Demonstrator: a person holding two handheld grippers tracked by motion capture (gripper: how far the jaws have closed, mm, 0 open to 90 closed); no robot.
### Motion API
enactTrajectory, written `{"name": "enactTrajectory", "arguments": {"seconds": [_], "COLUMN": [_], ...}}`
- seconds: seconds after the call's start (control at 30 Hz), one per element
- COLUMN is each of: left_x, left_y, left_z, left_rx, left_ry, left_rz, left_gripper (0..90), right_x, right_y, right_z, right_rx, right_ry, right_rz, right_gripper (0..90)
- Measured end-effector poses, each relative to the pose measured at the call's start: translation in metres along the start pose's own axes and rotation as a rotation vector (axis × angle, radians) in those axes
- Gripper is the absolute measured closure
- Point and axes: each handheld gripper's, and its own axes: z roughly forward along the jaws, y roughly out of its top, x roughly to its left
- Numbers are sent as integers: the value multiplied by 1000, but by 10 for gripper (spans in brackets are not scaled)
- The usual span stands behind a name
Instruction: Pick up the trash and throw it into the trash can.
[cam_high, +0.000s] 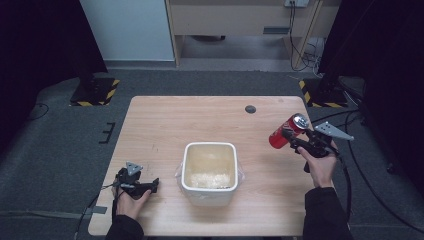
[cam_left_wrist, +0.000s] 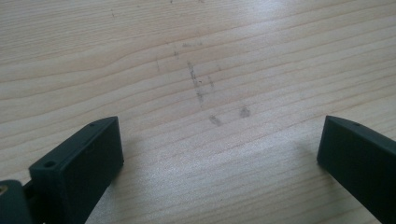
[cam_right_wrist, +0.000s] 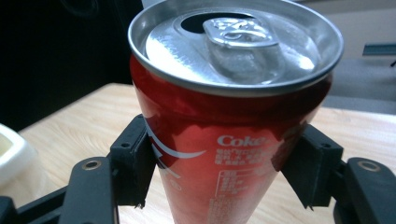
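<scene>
**Red can gripped and tilted above the surface**

Where the right tool is raised over the right edge of the surface, a red can is clamped between its two black jaws. In the right gripper view the jaws are seen pressed against opposite sides of the can's body, a little below the rim. The can's long axis is tilted in the high view: the silver top is pointed up and toward the far right, while the base is directed down and toward the middle of the surface. The opened mouth and the pull tab are seen on the lid, lying at the end away from the tool's body.

A white square container with pale contents is set near the front middle of the surface, well apart from the right tool, on the side toward which the can's base is aimed.

The left tool is rested low on the surface near the front left corner, just beside the container. Its jaws are spread wide, with bare wood between them and nothing held.
</scene>
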Motion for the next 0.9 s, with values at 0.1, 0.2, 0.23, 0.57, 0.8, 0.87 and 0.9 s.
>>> {"name": "enactTrajectory", "arguments": {"seconds": [0.1, 0.2, 0.23, 0.57, 0.8, 0.87, 0.9], "left_x": [0, 0, 0, 0, 0, 0, 0], "left_y": [0, 0, 0, 0, 0, 0, 0], "left_z": [0, 0, 0, 0, 0, 0, 0], "left_rx": [0, 0, 0, 0, 0, 0, 0], "left_ry": [0, 0, 0, 0, 1, 1, 1], "left_rz": [0, 0, 0, 0, -1, -1, -1], "left_gripper": [0, 0, 0, 0, 0, 0, 0], "right_x": [1, 2, 2, 15, 28, 33, 35], "right_y": [6, 10, 11, 23, 31, 34, 35], "right_z": [-6, -10, -11, -18, -21, -21, -22], "right_rx": [-29, -56, -65, -118, -145, -149, -152], "right_ry": [4, 20, 20, 63, 98, 112, 118], "right_rz": [8, 19, 18, 8, -15, -22, -25], "right_gripper": [336, 336, 336, 336, 337, 337, 337]}}
